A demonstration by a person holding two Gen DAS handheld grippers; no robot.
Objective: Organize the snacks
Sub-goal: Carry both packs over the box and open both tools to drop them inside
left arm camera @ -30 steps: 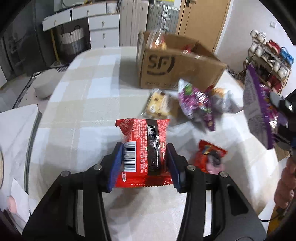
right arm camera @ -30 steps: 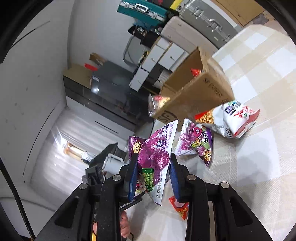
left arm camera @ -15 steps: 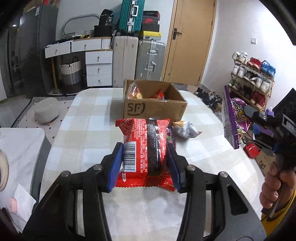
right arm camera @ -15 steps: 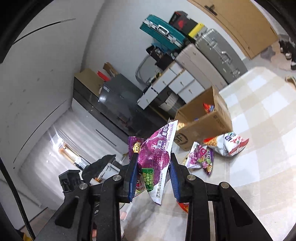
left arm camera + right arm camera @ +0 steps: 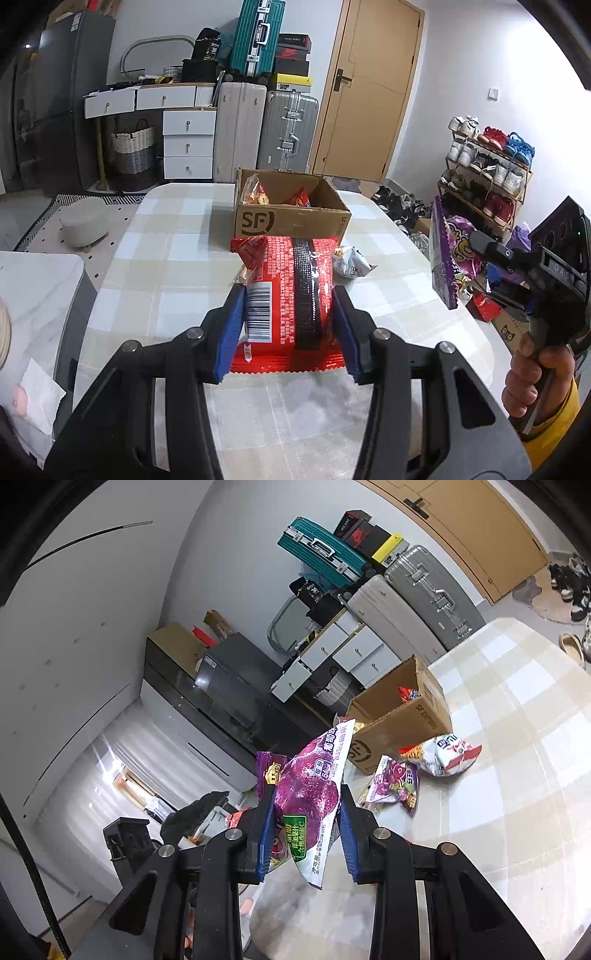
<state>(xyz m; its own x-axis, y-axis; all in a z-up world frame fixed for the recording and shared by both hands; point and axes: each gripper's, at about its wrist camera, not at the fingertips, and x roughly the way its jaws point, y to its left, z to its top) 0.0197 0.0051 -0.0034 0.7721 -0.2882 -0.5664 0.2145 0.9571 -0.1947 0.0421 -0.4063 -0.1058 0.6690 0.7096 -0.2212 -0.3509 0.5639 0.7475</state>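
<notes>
While your left claw (image 5: 288, 325) pinches a red foil snack packet with a black stripe and a barcode (image 5: 291, 295) between its blue pads, the packet hangs above the near part of the pale checked counter (image 5: 177, 266), its far edge overlapping your view of the brown cardboard box printed "SF" (image 5: 291, 218). That open-topped box stands at the far middle of the counter with orange and red packets already inside.

Your right claw (image 5: 306, 834) is clamped on a purple-and-white grape candy pouch (image 5: 314, 790), which sticks up and out past both pads, tilted, clear of the counter. In the left wrist view you see this claw at the right edge, gripped by your hand (image 5: 532, 376) in a yellow sleeve.

On the counter just near the box lie a white-and-red crinkled snack bag (image 5: 443, 755) and, to its left, a small purple candy packet (image 5: 395, 786); both rest apart from either claw.
</notes>
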